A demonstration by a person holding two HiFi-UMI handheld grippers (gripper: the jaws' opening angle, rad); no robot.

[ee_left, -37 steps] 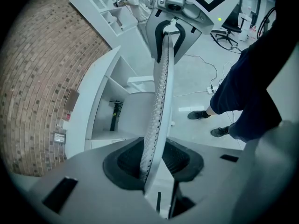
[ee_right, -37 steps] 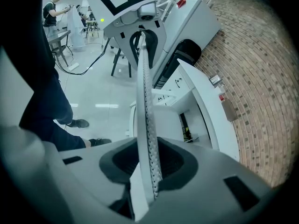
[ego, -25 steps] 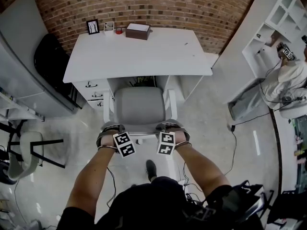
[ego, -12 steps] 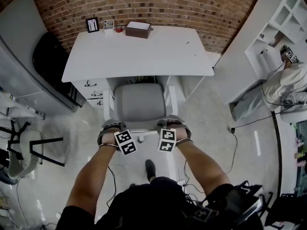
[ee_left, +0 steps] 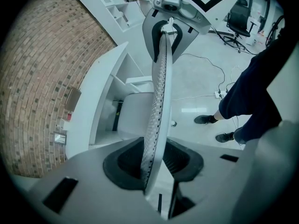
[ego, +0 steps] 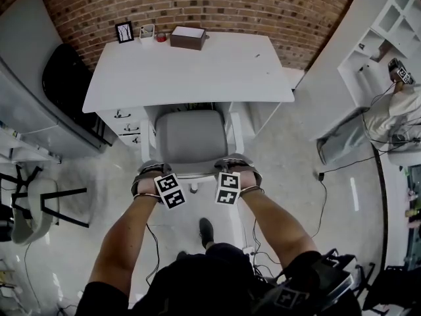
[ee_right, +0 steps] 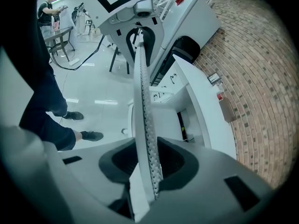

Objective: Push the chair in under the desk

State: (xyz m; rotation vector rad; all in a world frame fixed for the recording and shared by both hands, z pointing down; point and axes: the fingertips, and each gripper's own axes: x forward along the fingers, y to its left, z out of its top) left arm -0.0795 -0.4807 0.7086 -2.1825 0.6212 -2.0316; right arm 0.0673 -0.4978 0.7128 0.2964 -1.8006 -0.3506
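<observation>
Chair (ego: pixel 191 137) sits in the worktop (ego: pixel 191 71) kneehole. The front of the seat is under the worktop's near edge, and the backrest (ego: pixel 192 170) is well out on the person's side.

Left hand-held gripper (ego: pixel 152 175) and right hand-held gripper (ego: pixel 235 171) are both narrow. Each is clamped on the backrest's top edge, one toward each corner, with the thin perforated panel running between the jaws.

Handling, my read:
- It looks like a light office chair on a smooth floor, so it should roll with a modest push.
- The backrest panel is thin and will likely flex or tilt before the base moves.
- The two-corner hold is right. Push evenly or it yaws and the white armrests catch the kneehole sides.

Writing: nothing legible. There are only square-marker patterns on the gripper cubes. I can't make out any text on the brown box (ego: pixel 187 37) or the small frame (ego: pixel 124 31) at the worktop's far edge.
</observation>
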